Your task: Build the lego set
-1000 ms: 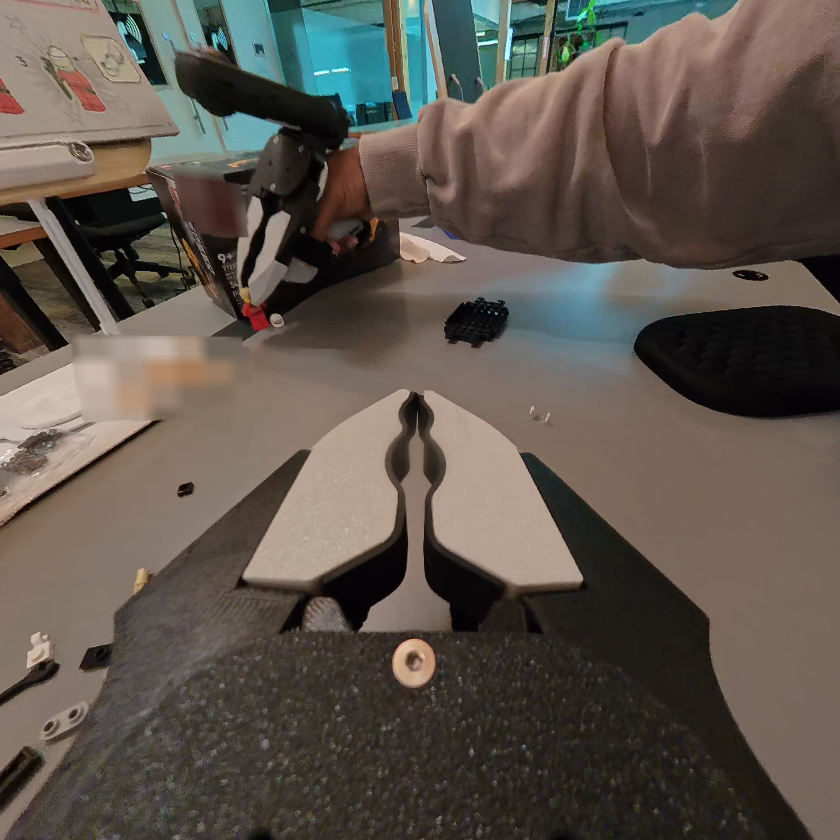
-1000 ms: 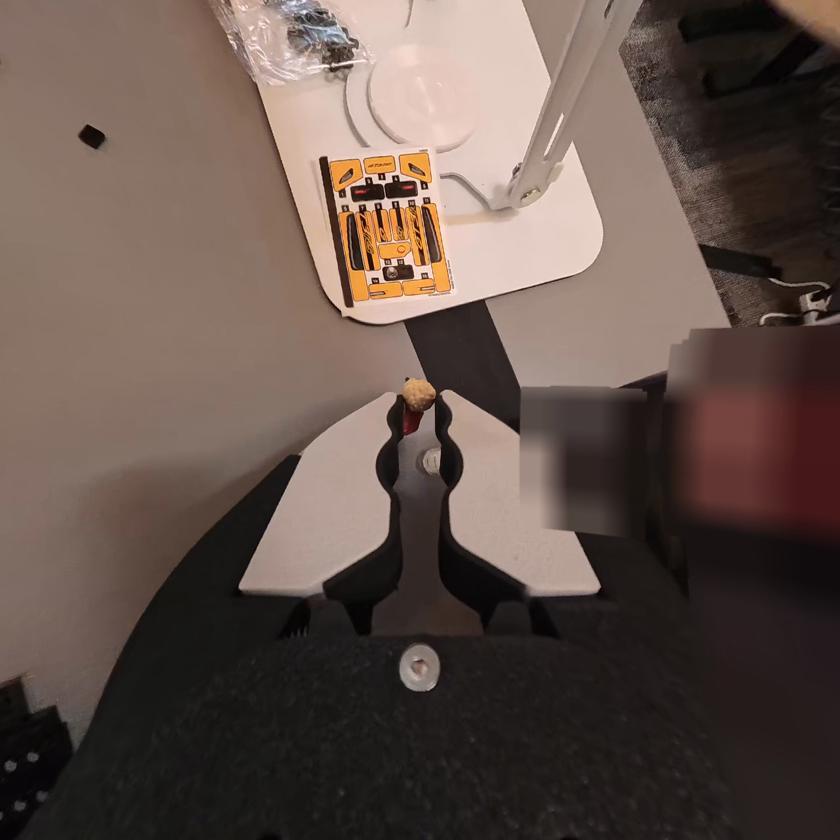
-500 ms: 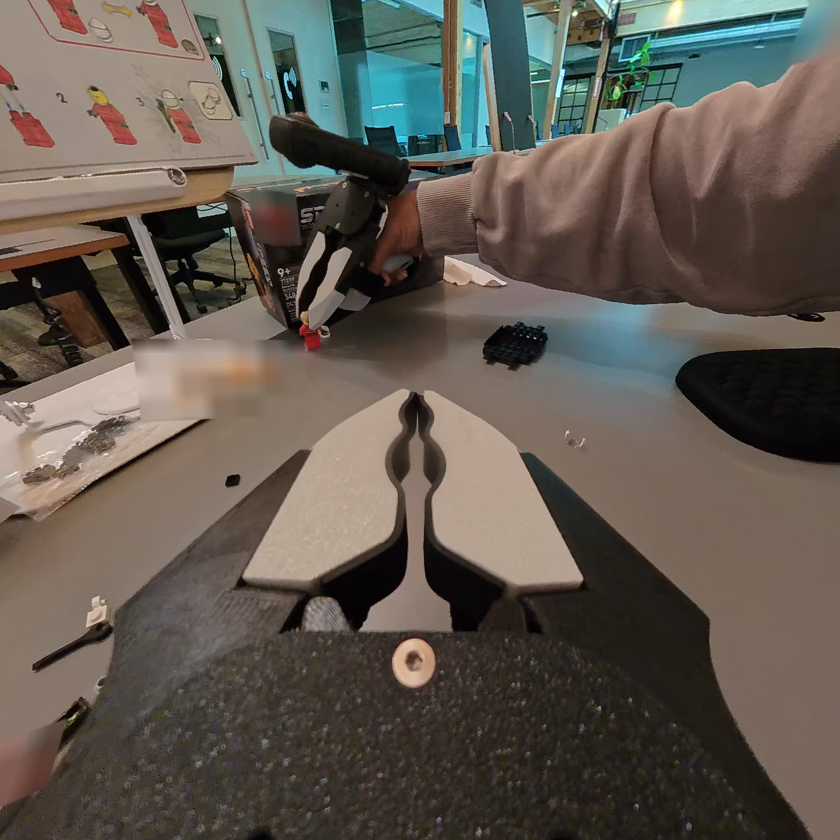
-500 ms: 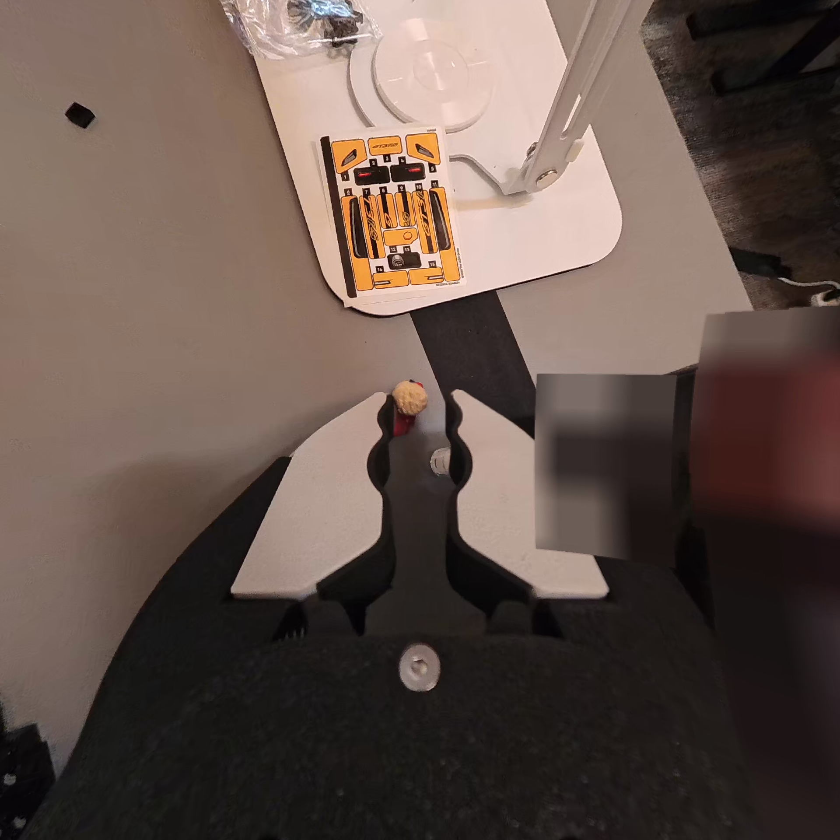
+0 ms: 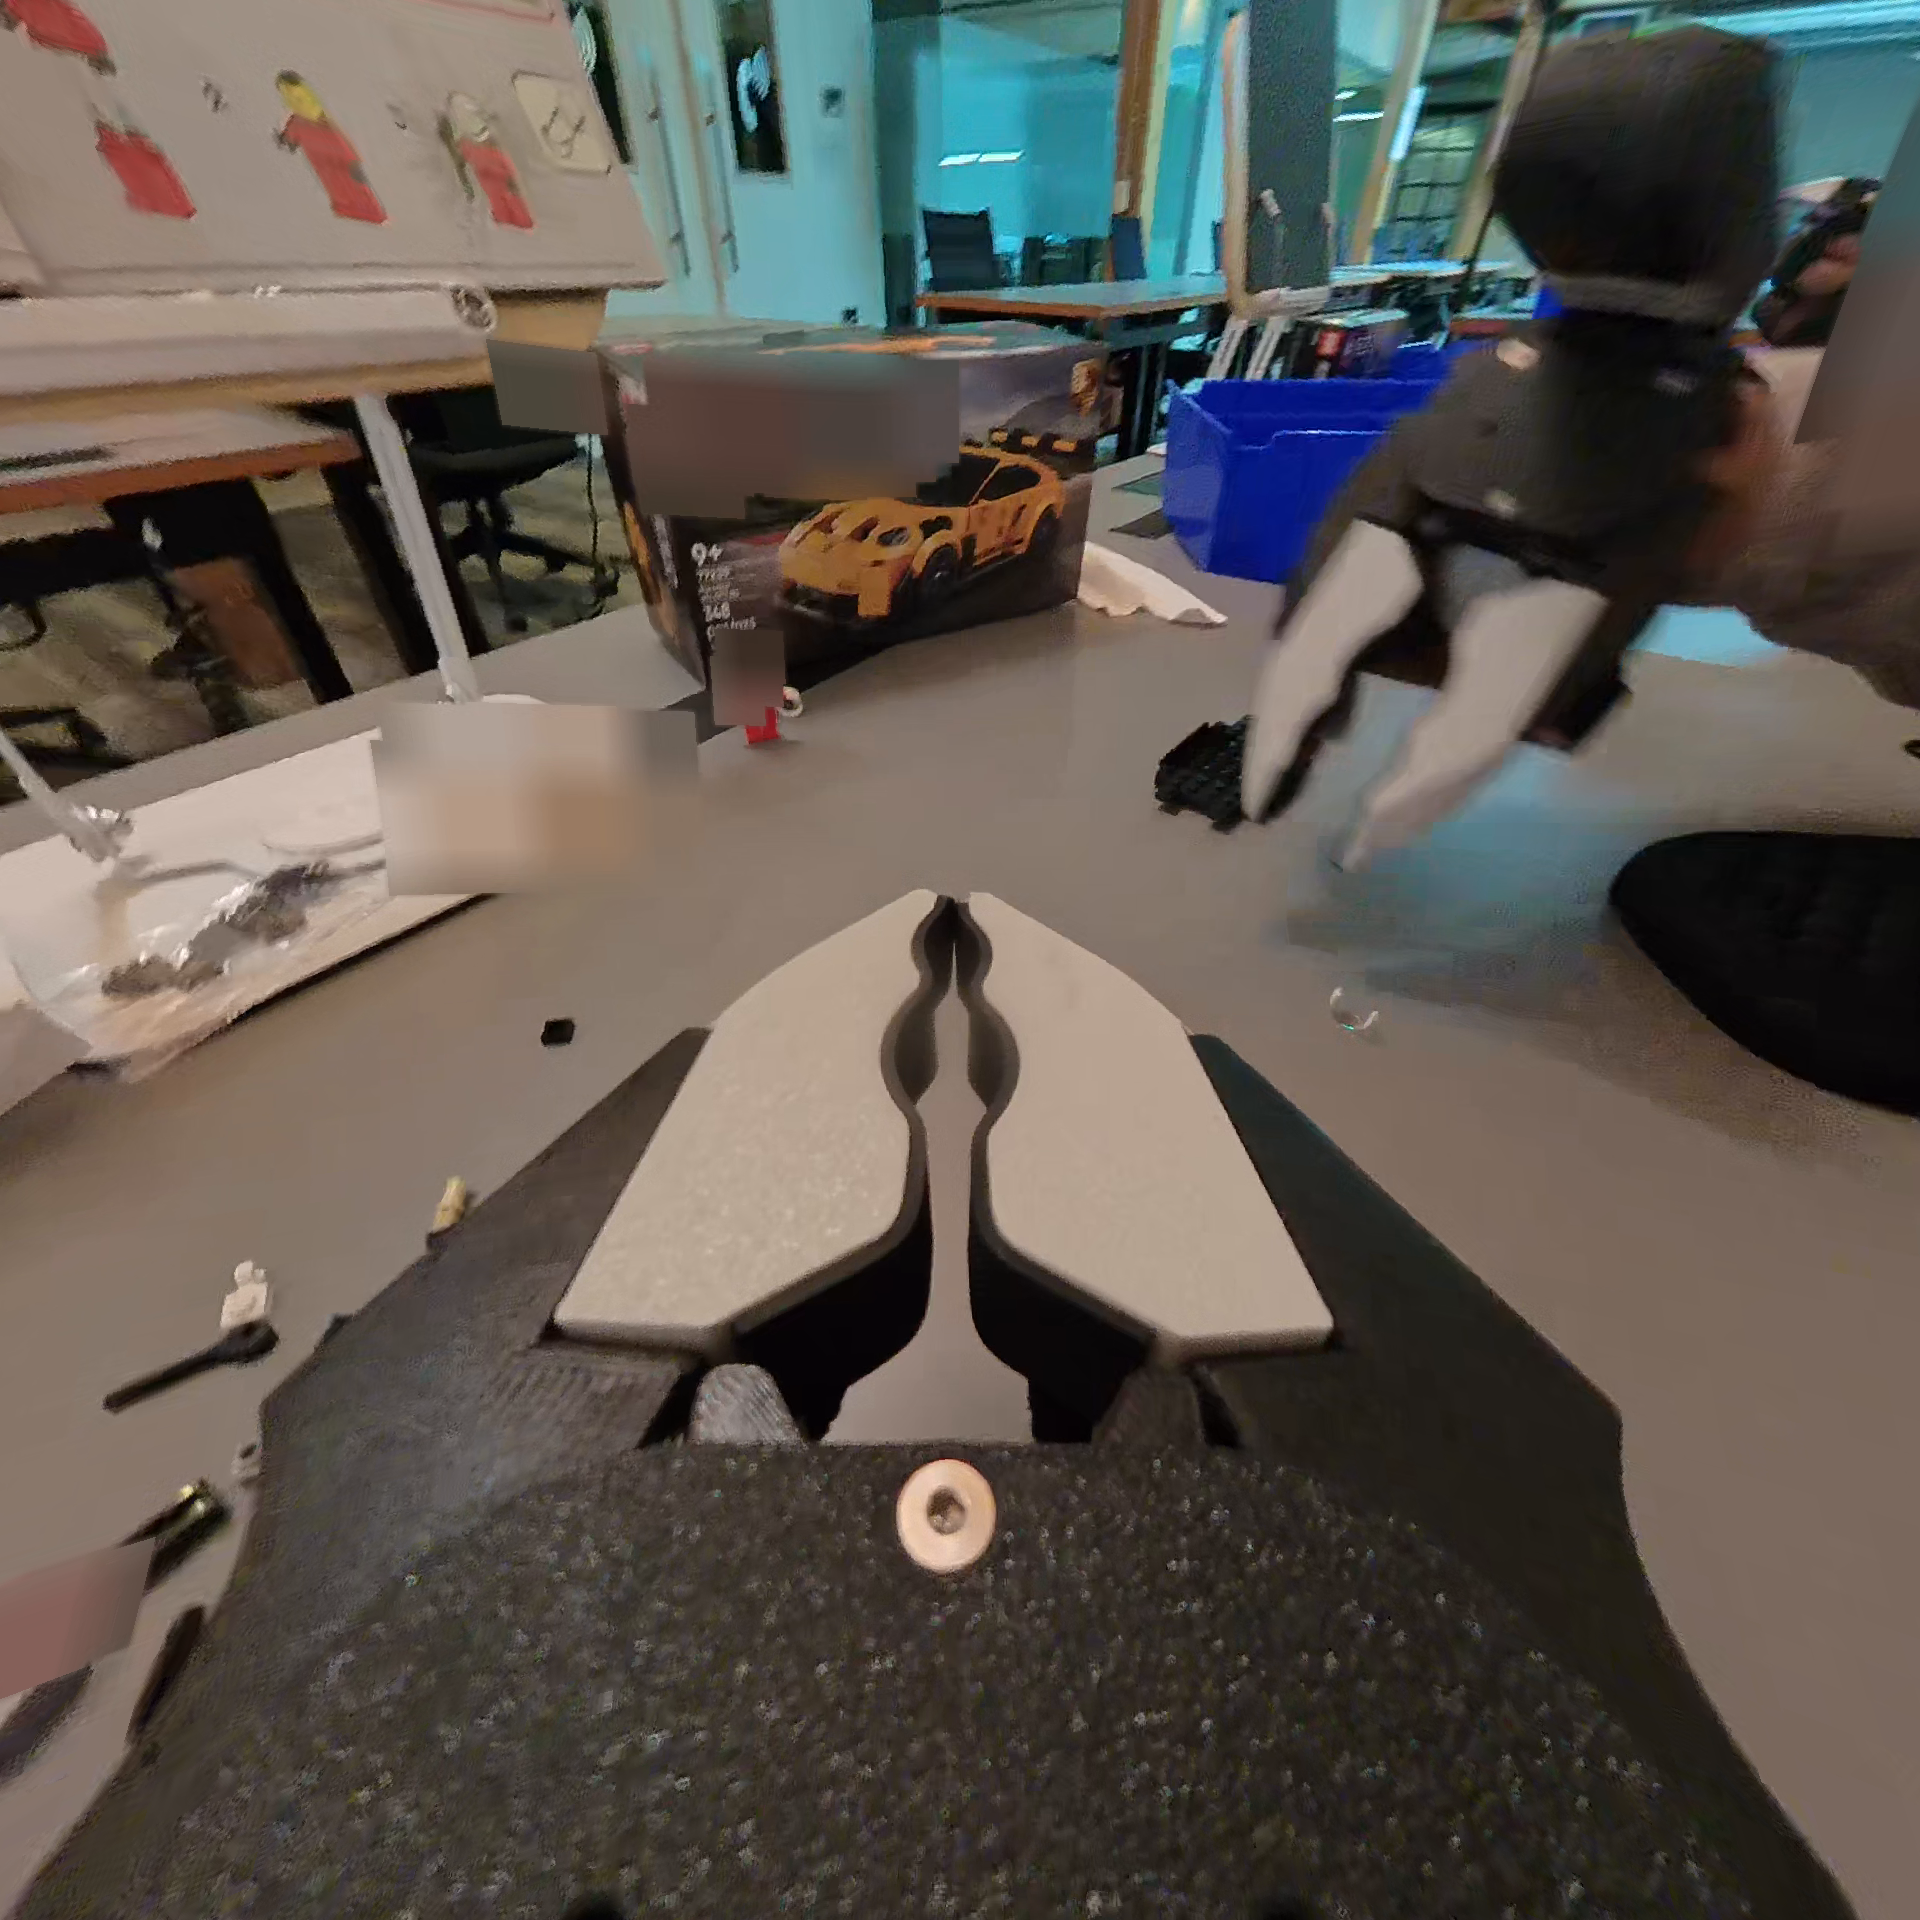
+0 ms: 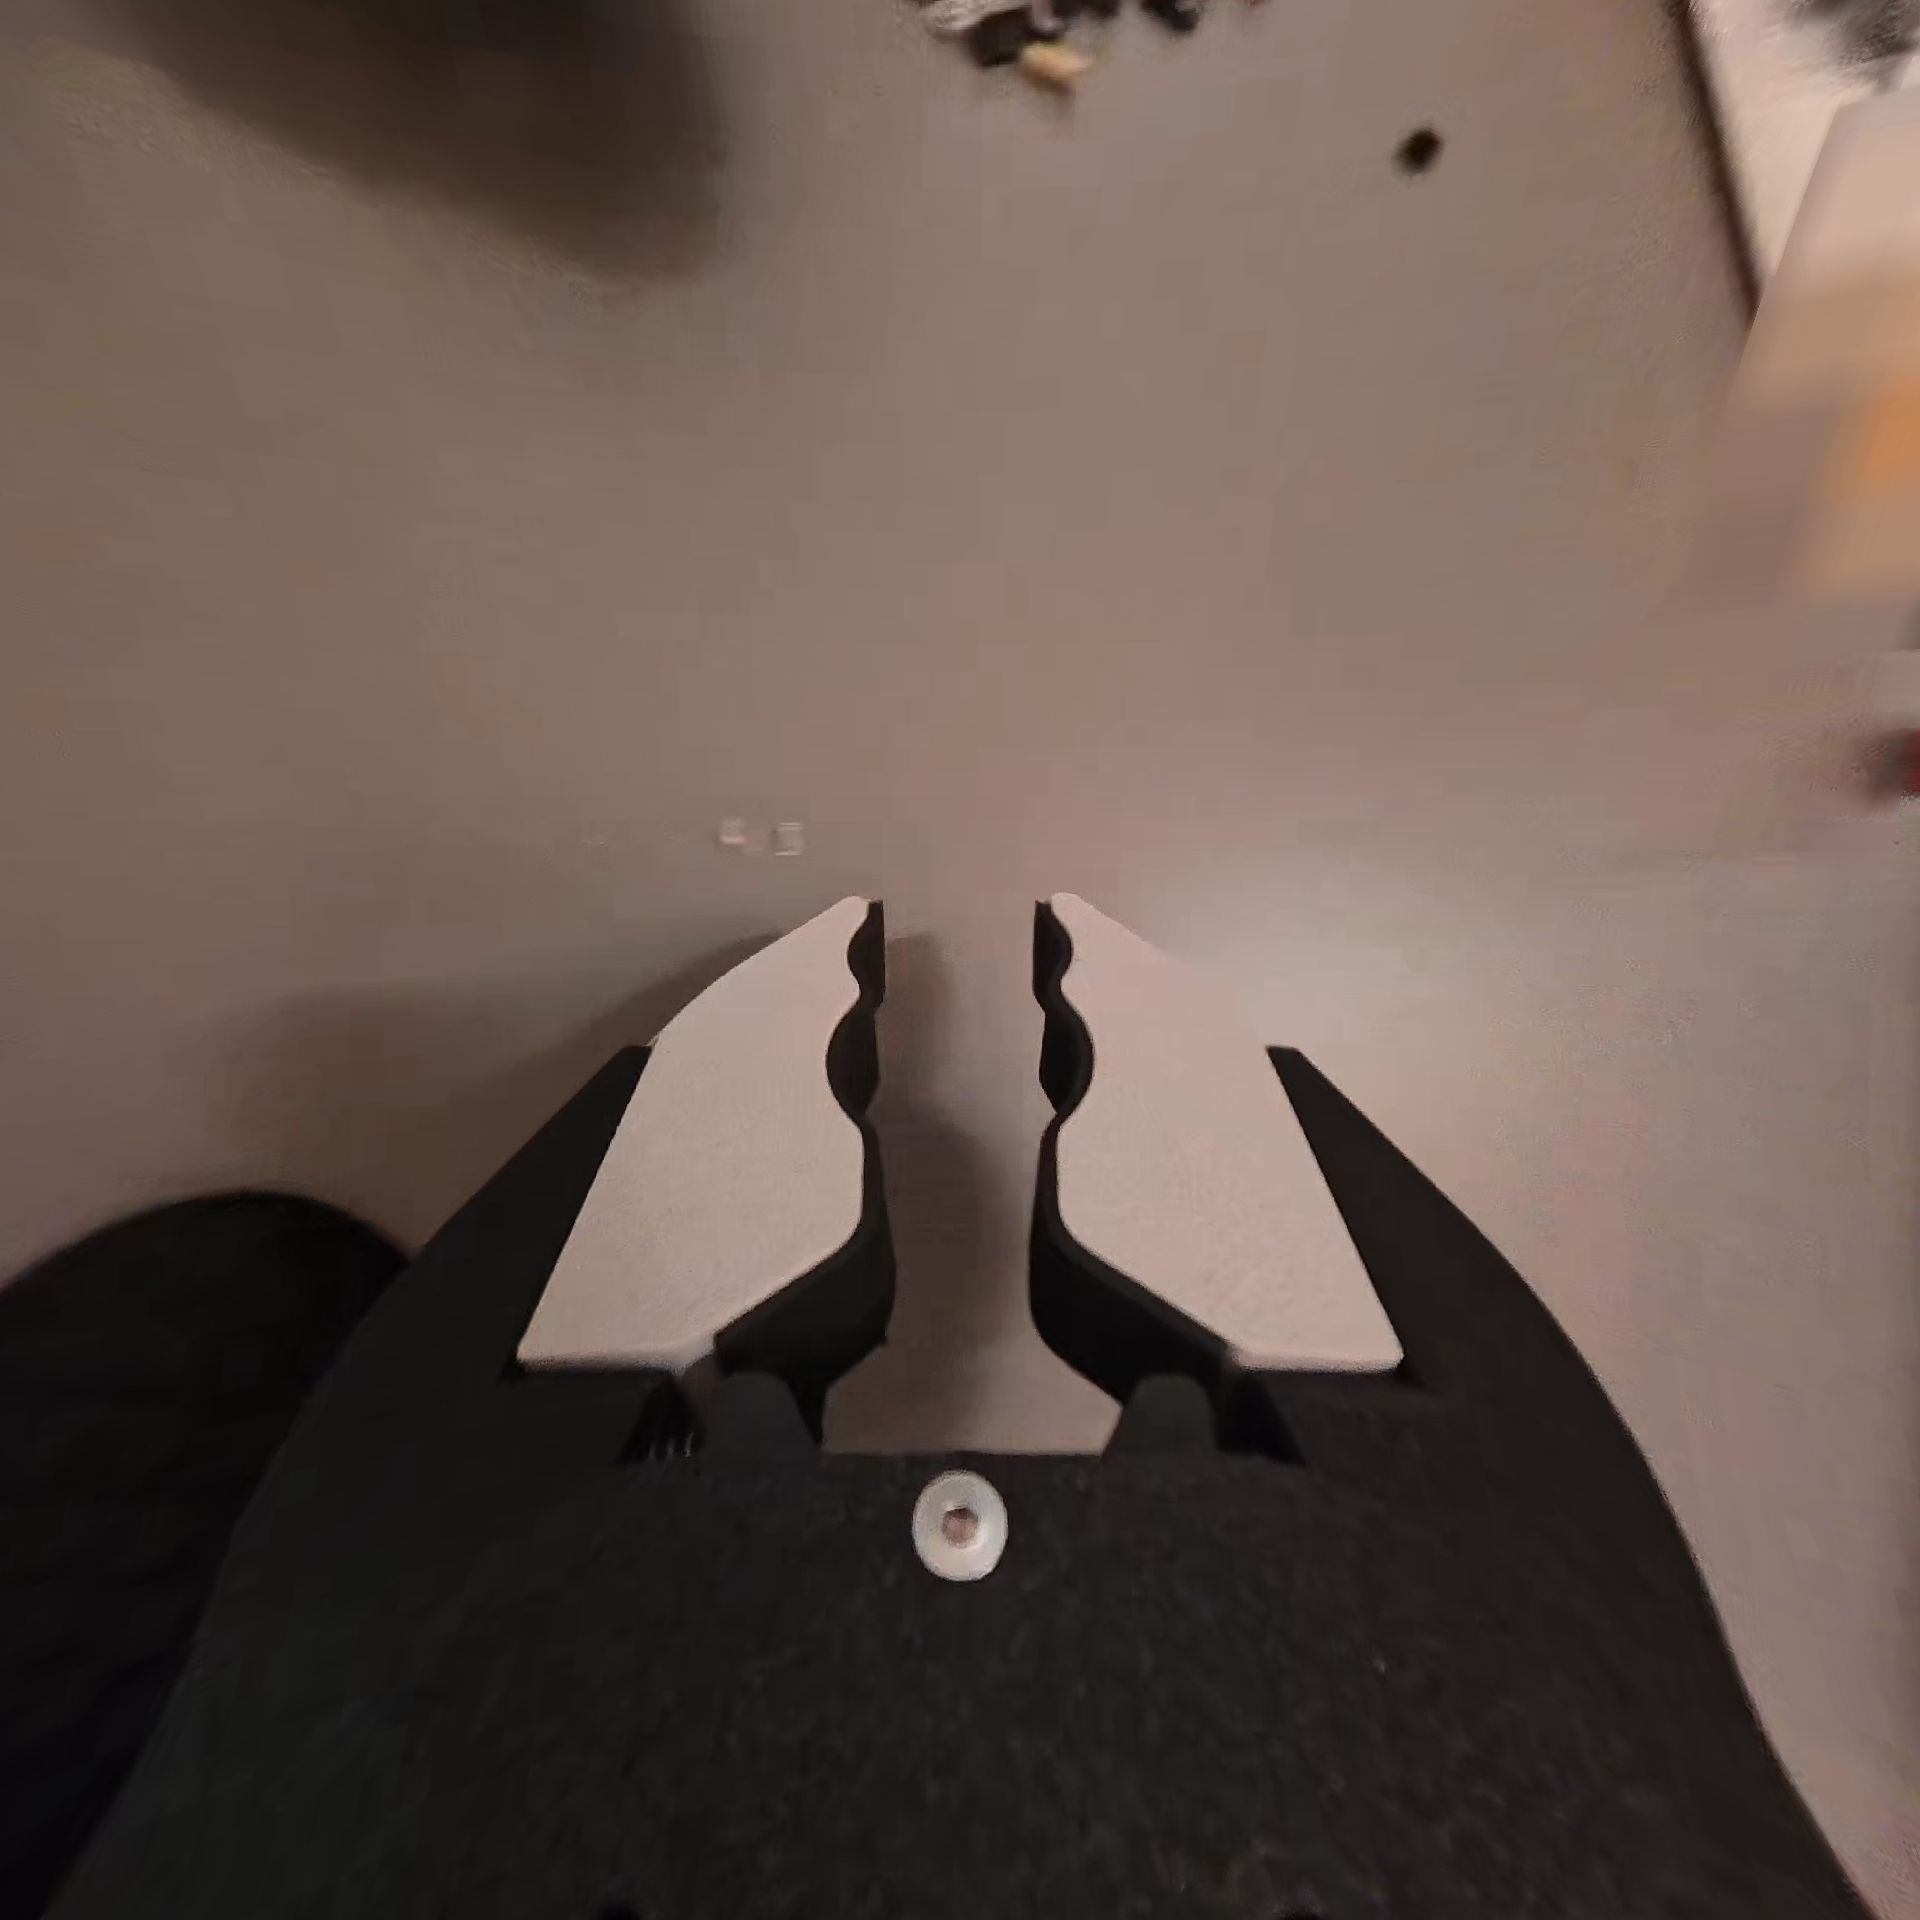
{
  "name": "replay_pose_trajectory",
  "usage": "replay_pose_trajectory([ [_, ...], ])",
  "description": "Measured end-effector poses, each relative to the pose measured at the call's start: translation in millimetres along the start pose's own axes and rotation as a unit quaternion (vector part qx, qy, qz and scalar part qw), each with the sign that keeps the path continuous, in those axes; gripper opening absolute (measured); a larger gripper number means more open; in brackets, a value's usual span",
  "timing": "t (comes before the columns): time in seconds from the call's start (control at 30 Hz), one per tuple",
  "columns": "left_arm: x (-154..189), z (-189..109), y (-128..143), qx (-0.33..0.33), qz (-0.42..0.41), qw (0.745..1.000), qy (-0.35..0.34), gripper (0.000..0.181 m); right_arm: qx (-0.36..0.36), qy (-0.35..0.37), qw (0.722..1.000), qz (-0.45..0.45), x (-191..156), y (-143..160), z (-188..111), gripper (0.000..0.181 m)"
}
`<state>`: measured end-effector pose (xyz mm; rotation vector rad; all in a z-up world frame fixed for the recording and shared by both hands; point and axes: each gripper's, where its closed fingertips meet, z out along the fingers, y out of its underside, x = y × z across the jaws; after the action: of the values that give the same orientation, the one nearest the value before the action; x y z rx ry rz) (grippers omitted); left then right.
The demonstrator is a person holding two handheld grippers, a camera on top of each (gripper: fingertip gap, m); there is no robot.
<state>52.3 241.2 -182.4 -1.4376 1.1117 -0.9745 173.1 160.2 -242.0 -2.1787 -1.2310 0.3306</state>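
On grey tabletop (image 5: 1558,1195): clear plastic bag (image 5: 197,935) holding dark lego pieces, lying on white base left. Left gripper (image 5: 954,909) clenched, empty. Right gripper (image 6: 958,914) hovering, fingers released, empty. Small red lego figure (image 5: 762,727) standing beside car-printed box (image 5: 862,520).

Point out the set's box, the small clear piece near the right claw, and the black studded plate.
box (image 5: 894,540): left wrist view, on its front face with the yellow car.
small clear piece (image 6: 762,837): right wrist view, on its middle, just ahead of the open claw.
black studded plate (image 5: 1200,769): left wrist view, on its studded top.
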Motion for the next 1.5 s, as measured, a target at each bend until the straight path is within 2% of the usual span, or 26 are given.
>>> replay_pose_trajectory([
  [0.1,1.8,-0.3,0.4,-0.006,-0.018,1.0,-0.01,0.0,0.015,0.011,1.0,0.014,-33.4,2.2,13.8,0.027],
  [0.2,5.1,-2.2,-3.9,-0.006,-0.009,1.0,-0.02,0.0,0.027,0.026,0.999,0.029,-41.1,0.9,24.1,0.029],
  [0.33,13.2,-8.2,-11.5,-0.006,0.002,1.0,-0.029,0.0,0.036,0.026,0.998,0.04,-40.3,0.8,33.8,0.027],
  [0.47,22.3,-18.2,-9.5,-0.014,-0.016,0.999,-0.026,0.0,0.051,0.016,0.997,0.046,-40.4,-3.0,37.9,0.015],
  [0.63,32.5,-33.0,-2.6,-0.022,-0.047,0.998,-0.019,0.0,0.081,0.008,0.995,0.062,-30.8,-11.9,30.9,0.013],
  [0.77,34.6,-38.6,4.7,-0.027,-0.057,0.998,-0.021,0.0,0.089,0.068,0.993,0.044,15.0,-23.4,5.8,0.013],
  [0.87,32.9,-36.8,8.8,-0.032,-0.053,0.998,-0.021,0.0,0.075,0.127,0.988,0.033,75.5,-24.6,-10.1,0.013],
  [0.97,31.3,-35.8,11.1,-0.035,-0.045,0.998,-0.021,0.0,0.052,0.165,0.984,0.044,141.4,-7.9,-8.8,0.013],
  [1.1,29.0,-35.4,15.6,-0.042,-0.021,0.999,-0.028,0.0,0.052,0.197,0.976,0.073,209.9,9.4,2.8,0.014],
  [1.23,27.2,-32.9,19.4,-0.047,-0.017,0.998,-0.024,0.0,0.064,0.184,0.974,0.112,242.5,12.6,23.0,0.014],
  [1.33,25.6,-31.1,23.5,-0.053,-0.023,0.998,-0.02,0.0,0.045,0.189,0.974,0.119,260.0,18.9,35.3,0.014],
  [1.5,25.6,-29.8,27.0,-0.062,-0.026,0.998,-0.02,0.0,0.023,0.188,0.973,0.133,274.9,29.1,46.0,0.014],
])
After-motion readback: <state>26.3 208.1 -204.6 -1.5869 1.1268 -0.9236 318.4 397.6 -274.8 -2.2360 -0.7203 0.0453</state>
